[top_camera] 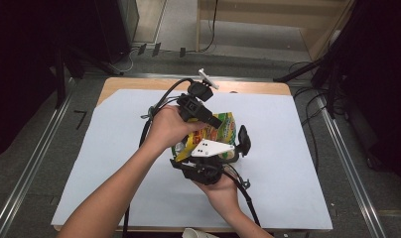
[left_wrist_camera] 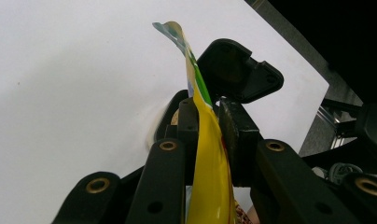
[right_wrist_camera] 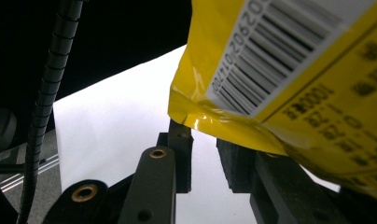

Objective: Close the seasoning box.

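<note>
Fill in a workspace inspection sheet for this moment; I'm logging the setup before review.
Surface: white sheet over a wooden table, bare around the work.
Job's things: yellow snack bag held up off the sheet between both grippers.
Clutter: a pale cup-like rim at the near table edge; what it is, unclear.
Grippers: left gripper shut on the bag's thin edge; right gripper with a gap between its pads, the bag's corner over one jaw.
Cables: black cables trail from both grippers; more cables on the floor.
Surroundings: metal rails at both sides, dark stands beyond.
</note>
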Available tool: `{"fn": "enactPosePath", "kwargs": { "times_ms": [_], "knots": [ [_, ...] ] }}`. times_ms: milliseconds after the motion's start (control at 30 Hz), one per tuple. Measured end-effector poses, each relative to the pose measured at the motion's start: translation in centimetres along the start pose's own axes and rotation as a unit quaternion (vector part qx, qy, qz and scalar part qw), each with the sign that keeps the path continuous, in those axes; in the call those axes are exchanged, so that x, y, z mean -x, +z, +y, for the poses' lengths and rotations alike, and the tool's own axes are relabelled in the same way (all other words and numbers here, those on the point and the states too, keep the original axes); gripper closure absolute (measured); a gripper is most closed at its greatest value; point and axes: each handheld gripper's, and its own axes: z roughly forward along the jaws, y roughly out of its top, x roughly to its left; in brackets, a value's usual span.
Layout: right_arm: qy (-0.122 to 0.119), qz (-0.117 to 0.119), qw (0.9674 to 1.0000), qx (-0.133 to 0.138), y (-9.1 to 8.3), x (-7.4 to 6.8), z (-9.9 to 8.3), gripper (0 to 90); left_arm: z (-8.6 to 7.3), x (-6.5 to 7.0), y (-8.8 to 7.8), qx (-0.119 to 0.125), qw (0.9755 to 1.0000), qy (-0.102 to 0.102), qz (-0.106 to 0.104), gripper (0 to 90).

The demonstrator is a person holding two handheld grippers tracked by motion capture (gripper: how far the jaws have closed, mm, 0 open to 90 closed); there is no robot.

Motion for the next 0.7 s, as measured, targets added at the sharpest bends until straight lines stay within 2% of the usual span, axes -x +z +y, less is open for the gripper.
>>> {"fn": "enactPosePath", "kwargs": {
  "times_ms": [700],
  "knots": [
    [0.001, -0.003, 1.0, -0.002, 0.16, 0.26, -0.35, 76.9, -0.04, 0.48, 0.16, -0.001, 0.9999, 0.01, 0.005, 80.0]
  ]
}}
